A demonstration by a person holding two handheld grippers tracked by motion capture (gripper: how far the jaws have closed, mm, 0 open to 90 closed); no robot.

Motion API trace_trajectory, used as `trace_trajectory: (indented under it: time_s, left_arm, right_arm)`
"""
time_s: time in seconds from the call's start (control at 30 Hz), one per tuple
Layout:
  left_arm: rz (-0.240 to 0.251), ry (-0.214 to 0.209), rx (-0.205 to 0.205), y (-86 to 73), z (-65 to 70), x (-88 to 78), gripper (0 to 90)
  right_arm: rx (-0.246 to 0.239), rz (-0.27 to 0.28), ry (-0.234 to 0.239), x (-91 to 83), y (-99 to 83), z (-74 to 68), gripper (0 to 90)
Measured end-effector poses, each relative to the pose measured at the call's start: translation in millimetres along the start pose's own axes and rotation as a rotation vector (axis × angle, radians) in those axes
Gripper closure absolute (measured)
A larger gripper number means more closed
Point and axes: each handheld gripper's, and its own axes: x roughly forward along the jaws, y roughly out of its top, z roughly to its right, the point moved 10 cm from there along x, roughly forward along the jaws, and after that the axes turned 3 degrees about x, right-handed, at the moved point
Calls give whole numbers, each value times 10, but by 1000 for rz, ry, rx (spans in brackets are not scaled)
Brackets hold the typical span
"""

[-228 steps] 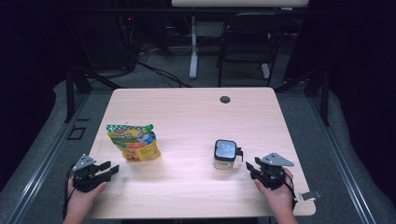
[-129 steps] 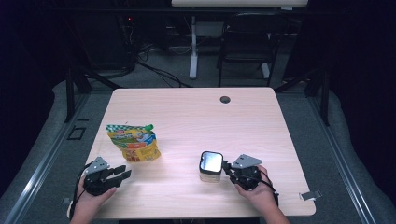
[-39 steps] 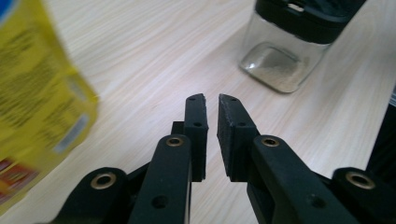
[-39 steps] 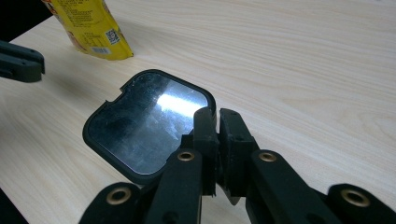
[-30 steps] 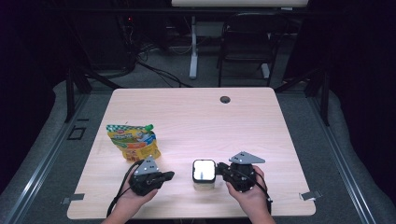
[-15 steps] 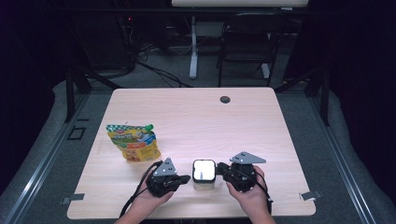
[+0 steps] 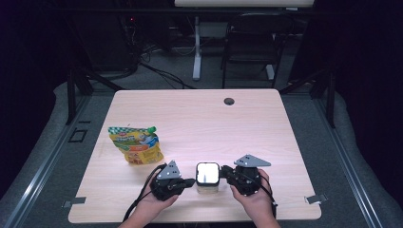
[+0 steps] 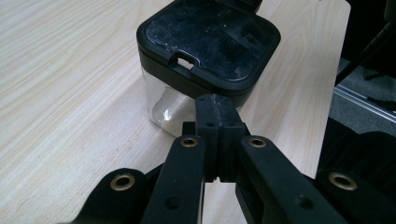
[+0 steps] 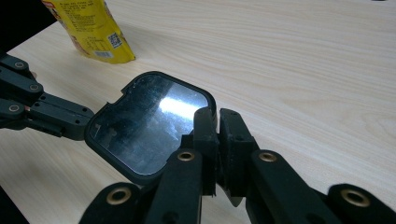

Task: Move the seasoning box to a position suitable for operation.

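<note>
A small clear plastic container with a square black lid [image 7: 207, 176] stands upright on the pale wood-grain bench [image 7: 199, 118], near its front edge and between the two hands. Its lid is shut and glossy, catching the light; through the clear wall nothing can be made out inside. Well to its left lies a yellow printed pouch with a green cap [image 7: 135, 145], flat on the bench, its cap pointing right.

The left hand-held gripper [image 7: 191, 181] comes at the container from the left. In the left gripper view its jaws are pressed together with nothing between them, and their joined tips [image 8: 215, 105] sit just at the lid's rim and the clear wall below it; whether they touch cannot be told.

The right hand-held gripper [image 7: 224, 172] meets the container from the right. In the right gripper view its jaws stand almost together, a thin gap between them, at the lid's right edge [image 9: 149, 123]; a flat tab seems to lie in that gap, but whether the pads pinch it cannot be told. A small dark round grommet [image 7: 229, 101] sits in the bench near its far edge.
</note>
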Motion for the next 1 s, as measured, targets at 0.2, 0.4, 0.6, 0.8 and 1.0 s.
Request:
trace_trajectory:
  time_s: [0.2, 0.4, 0.6, 0.8, 1.0]
  left_arm:
    - [0, -2, -2, 8, -3, 2, 900]
    - [11, 2, 2, 35, 3, 1, 900]
    - [14, -2, 9, 60, 18, -8, 900]
    - [20, -3, 11, 75, 21, -15, 900]
    - [24, 0, 12, 82, 10, -22, 900]
  right_arm:
    - [3, 1, 6, 0, -1, -1, 859]
    - [4, 3, 6, -1, -2, 2, 860]
    - [-1, 3, 2, -3, -6, 6, 859]
    - [16, 3, 13, -6, -12, 11, 856]
    - [11, 8, 12, -10, -15, 0, 846]
